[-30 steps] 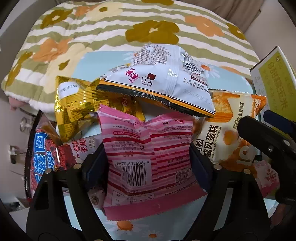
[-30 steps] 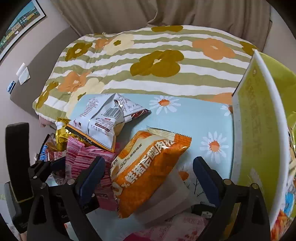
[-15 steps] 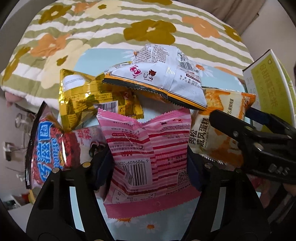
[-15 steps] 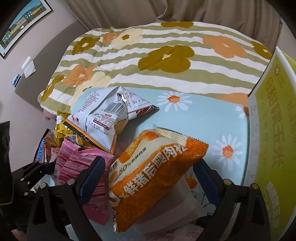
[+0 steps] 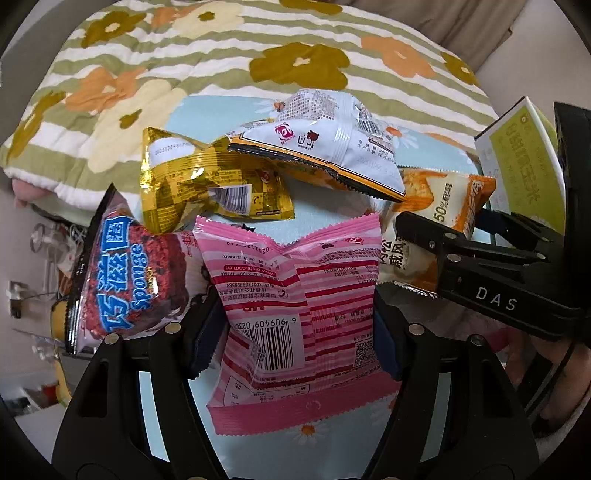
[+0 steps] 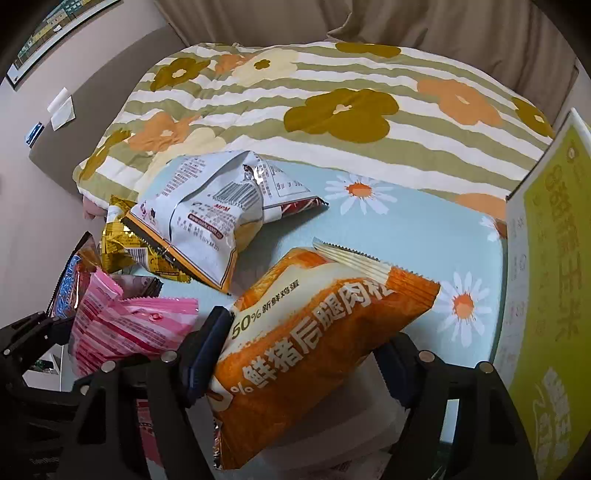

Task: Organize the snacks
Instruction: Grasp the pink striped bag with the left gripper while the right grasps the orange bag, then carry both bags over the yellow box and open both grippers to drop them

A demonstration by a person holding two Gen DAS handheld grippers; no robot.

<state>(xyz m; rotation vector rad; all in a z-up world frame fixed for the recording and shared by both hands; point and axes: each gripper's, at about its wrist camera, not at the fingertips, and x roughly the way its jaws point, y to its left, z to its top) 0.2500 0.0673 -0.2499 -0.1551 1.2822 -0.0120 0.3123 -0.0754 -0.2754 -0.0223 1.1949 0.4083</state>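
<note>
Pink packet (image 5: 295, 317) is sitting gripped between the left tool (image 5: 295, 332) fingers, and the right tool (image 6: 299, 354) is gripping the orange packet (image 6: 314, 343) — both lifted over the blue mat (image 6: 406, 229), probably for sorting toward the yellow box (image 6: 550, 258).

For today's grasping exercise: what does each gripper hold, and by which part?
Left gripper: the pink striped snack packet, pinched at its side edges. Right gripper: the orange snack packet, also across its sides.

Floral striped quilt (image 6: 332, 107), beige curtains (image 6: 369, 22), framed picture (image 6: 55, 33) on wall.
</note>
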